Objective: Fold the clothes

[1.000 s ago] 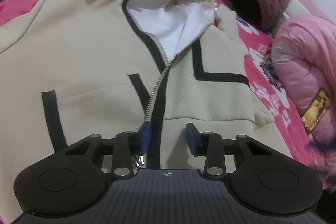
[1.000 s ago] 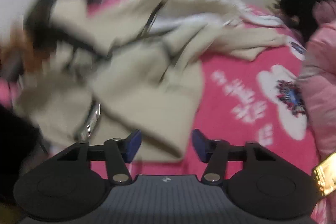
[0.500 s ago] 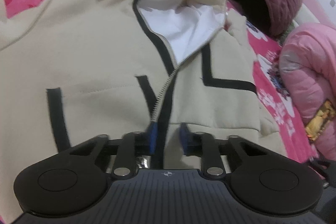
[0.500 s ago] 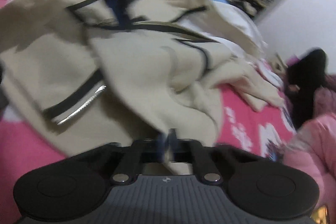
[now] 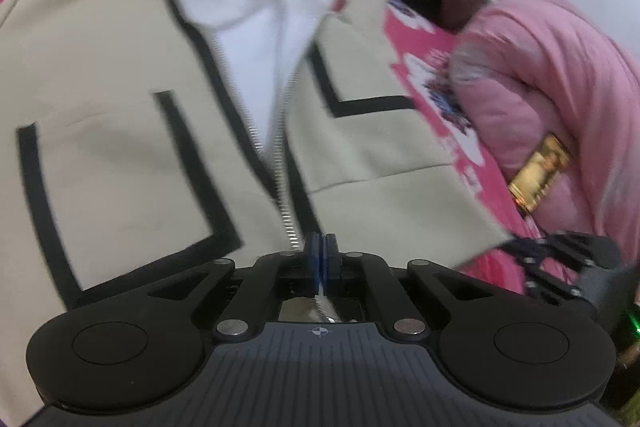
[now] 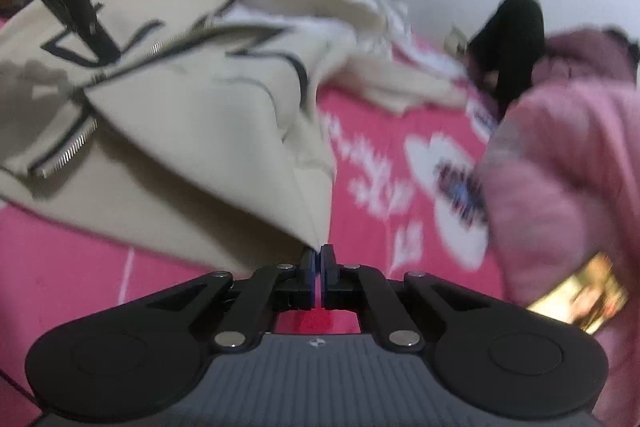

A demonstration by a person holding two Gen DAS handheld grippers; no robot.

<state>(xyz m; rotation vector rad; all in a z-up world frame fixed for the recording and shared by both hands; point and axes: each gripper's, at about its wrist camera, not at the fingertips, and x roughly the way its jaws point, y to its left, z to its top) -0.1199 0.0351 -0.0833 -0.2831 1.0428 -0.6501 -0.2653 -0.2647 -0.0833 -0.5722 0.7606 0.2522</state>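
Your left claw (image 5: 320, 259) is clenched on the zipper-side hem of the cream fleece jacket with black trim (image 5: 112, 75), and your right claw (image 6: 316, 267) is clenched on a corner of its bottom hem, the jacket lying spread on the pink printed bedspread (image 6: 384, 163). The fleece looks soft, thick and limp, likely to sag between holds, so hems and corners suit best. A second ago both claws stood open; now both grip.

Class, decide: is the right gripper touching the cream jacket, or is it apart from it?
Touching. In the right wrist view the right gripper has its jaws shut on a corner of the jacket, lifting it off the pink bedspread.
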